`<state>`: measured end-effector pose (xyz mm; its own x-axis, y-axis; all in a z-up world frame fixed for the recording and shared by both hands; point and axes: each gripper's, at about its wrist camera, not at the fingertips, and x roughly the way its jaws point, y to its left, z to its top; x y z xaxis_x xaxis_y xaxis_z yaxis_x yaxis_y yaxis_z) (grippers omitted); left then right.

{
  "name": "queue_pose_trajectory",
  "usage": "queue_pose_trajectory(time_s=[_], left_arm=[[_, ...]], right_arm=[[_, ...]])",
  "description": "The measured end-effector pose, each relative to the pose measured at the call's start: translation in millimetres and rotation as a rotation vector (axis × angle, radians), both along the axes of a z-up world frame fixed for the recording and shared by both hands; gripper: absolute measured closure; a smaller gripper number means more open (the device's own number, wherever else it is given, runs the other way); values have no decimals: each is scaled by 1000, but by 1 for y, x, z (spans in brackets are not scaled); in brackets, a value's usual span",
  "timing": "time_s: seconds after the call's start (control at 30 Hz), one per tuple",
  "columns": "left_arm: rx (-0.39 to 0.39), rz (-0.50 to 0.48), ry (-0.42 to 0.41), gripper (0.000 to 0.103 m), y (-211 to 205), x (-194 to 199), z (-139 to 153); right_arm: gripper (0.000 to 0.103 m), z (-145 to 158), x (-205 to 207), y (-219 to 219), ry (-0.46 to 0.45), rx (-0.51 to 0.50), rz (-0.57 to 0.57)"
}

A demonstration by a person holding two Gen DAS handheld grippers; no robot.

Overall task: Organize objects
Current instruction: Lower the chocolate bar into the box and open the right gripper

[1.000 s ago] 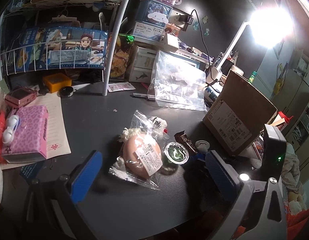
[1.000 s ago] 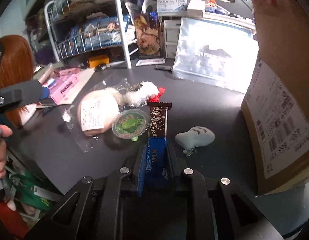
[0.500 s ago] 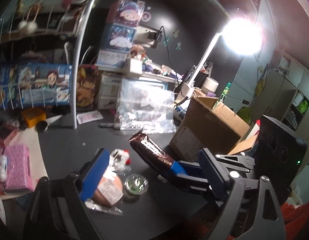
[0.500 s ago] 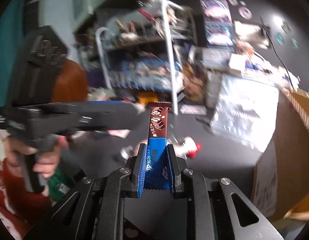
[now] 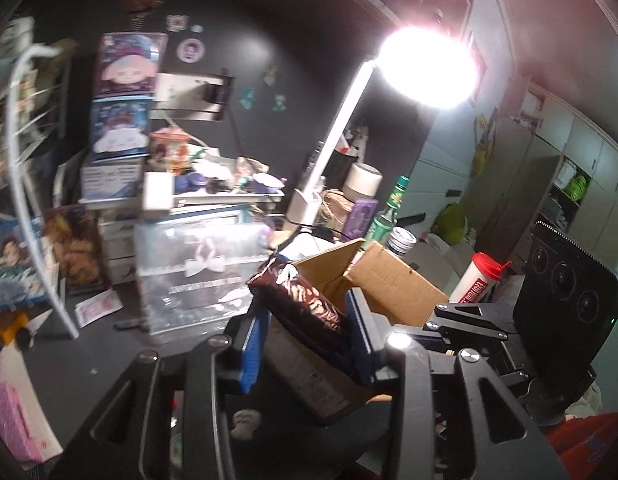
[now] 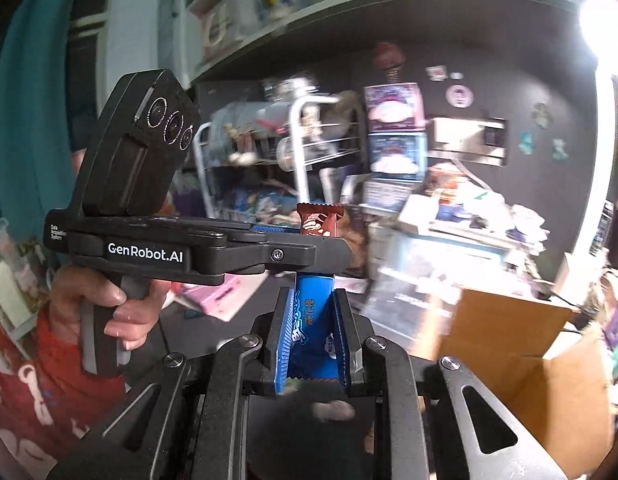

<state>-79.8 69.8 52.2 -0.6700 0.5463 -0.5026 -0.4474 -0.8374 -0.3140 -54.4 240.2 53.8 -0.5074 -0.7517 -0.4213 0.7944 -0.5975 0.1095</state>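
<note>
A chocolate bar (image 6: 309, 320) with a blue and brown wrapper stands up between the pads of my right gripper (image 6: 309, 300), which is shut on its blue half. My left gripper (image 6: 317, 246), held in a hand (image 6: 109, 304), reaches across from the left at the bar's brown end. In the left wrist view the brown end (image 5: 305, 300) lies slanted between the blue pads of my left gripper (image 5: 307, 308). Its jaws are closing and both pads touch the wrapper. Both grippers are up in the air above the dark desk, beside an open cardboard box (image 5: 389, 280).
The cardboard box (image 6: 509, 320) stands open at the lower right. A clear plastic bag (image 5: 197, 264) leans behind it. A white wire rack (image 5: 29, 160) is at the left, a bright desk lamp (image 5: 425, 64) above, and a red-capped bottle (image 5: 477, 280) at the right.
Both grippers have risen from the desk, the right one carrying the chocolate bar. The left jaws, wide apart before, have come in around the bar's brown end.
</note>
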Motion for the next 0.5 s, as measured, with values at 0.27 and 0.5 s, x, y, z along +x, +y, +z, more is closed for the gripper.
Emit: queue_pose_trajectory(time_s=[0.27,0.5], left_arm=[[-62,-126,-115,68,81,-56,-6],[-130,-157,-169,55,111,-68,-19]], right_arm=[[89,-5,-42,65,-157,0,-114],[86,-14,-50,84,-198,77,-168]])
